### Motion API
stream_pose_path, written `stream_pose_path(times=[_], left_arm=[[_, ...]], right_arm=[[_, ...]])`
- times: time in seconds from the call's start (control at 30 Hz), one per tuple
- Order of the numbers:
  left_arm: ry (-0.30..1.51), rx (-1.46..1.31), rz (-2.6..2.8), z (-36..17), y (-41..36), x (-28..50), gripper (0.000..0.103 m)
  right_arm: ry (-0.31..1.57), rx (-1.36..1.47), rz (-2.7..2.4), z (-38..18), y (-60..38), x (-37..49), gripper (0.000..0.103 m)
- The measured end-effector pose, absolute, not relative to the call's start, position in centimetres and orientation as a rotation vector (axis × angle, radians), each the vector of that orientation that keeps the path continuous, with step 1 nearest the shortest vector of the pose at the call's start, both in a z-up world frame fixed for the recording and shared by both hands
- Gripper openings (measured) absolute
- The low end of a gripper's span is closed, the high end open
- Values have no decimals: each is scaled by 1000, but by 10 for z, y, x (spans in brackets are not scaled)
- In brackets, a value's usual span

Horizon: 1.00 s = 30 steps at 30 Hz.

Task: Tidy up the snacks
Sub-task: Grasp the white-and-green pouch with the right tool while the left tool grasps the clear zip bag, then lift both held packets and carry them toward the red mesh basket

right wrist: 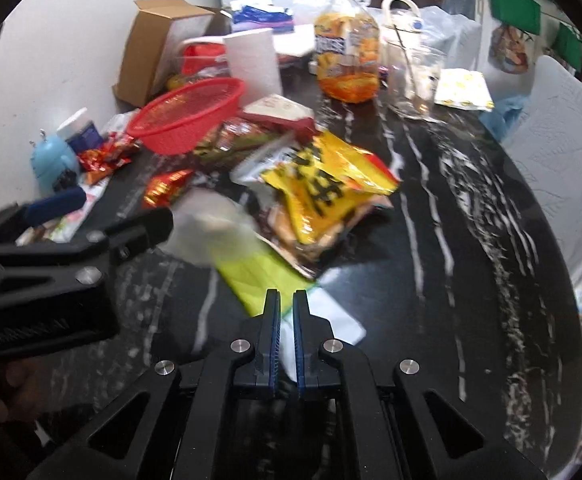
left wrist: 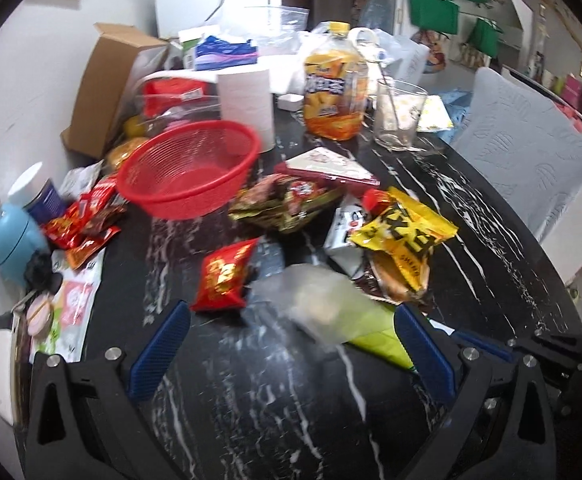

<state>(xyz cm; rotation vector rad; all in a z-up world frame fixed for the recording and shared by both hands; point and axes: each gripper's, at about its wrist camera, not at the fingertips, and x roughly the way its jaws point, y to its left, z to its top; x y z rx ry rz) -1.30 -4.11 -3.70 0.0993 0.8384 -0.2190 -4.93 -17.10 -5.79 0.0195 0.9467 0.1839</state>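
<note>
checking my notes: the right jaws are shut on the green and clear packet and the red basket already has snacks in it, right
Not quite. The red basket holds nothing; the left wrist view shows its bare mesh floor, with the snacks lying on the table around it. The right gripper is indeed shut on the green and clear packet.

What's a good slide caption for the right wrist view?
Right gripper shut on a green-and-clear snack packet, lifted toward the red basket, left gripper open alongside.
</note>
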Motion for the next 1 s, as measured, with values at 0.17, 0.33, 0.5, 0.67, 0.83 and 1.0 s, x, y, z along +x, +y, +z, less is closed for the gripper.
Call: stream_pose_path(times=[0.17, 0.33, 0.5, 0.67, 0.83, 1.0], left_arm=[[855, 107, -223, -42, -48, -5, 103], [910, 83, -211, -54, -50, 11, 103], [981, 82, -216, -74, -52, 25, 103], [1017, 59, -261, -88, -53, 33, 91], [1032, 26, -283, -92, -44, 37, 42], [1040, -9, -300, -89, -34, 26, 40]], right_arm=[[987, 75, 194, -68, -183, -48, 9], [1003, 122, 179, -70, -189, -42, 55], [986, 107, 168, -69, -190, -35, 64], [1004, 81, 178, -73, -188, -27, 64], [1018, 58, 183, -78, -186, -22, 64], [1018, 46, 219, -78, -180, -20, 64]])
